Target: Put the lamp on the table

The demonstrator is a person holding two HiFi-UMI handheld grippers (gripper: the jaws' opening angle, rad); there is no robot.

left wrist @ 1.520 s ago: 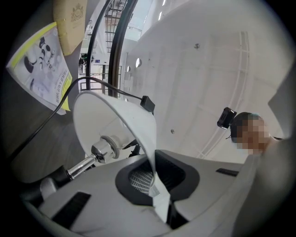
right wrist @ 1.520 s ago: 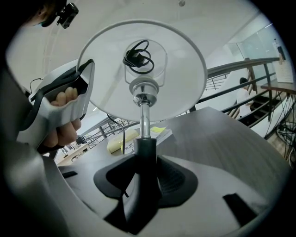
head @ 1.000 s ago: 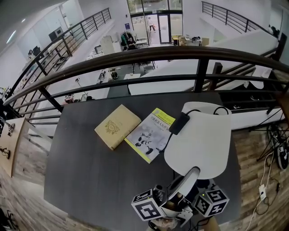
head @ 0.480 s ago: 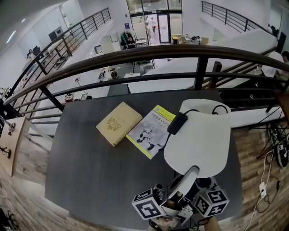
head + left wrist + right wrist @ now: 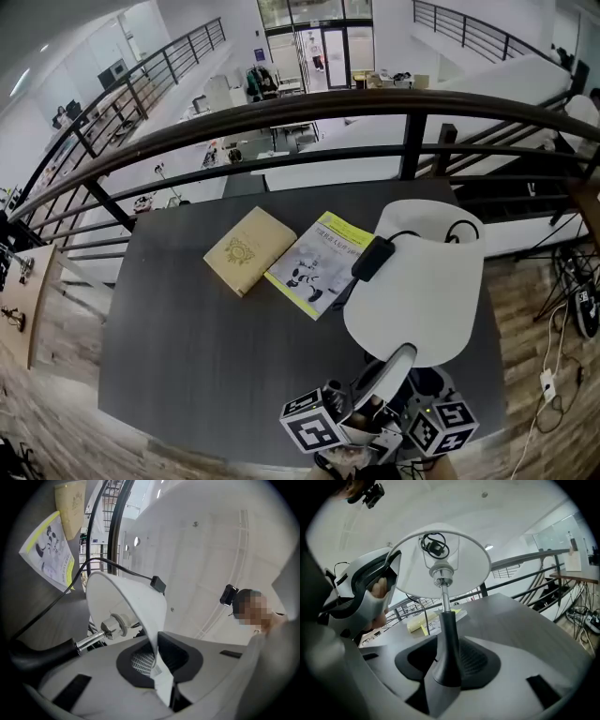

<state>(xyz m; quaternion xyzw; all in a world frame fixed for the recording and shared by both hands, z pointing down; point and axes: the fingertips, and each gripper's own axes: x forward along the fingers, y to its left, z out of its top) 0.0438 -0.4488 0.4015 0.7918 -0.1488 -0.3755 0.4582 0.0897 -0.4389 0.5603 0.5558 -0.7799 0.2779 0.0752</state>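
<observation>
step: lamp [image 5: 412, 291] being placed, held over near-right corner of table [image 5: 187, 356] | right gripper [image 5: 447, 667]: clamped on stem [image 5: 449, 634] | left gripper [image 5: 159, 663]: shade [image 5: 126, 602] rim nipped between jaws that have just been opening | next: to be lowered upright, then released

Left gripper [image 5: 157, 663] tilted up, jaws just easing open – shade rim [image 5: 158, 620] between them, right gripper [image 5: 447, 665] clamping lamp stem [image 5: 450, 639]

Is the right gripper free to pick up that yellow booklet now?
Probably not yet: the right gripper is closed on the black lamp stem, so it would have to let go first. The yellow booklet itself lies in the open on the table beyond.
</observation>
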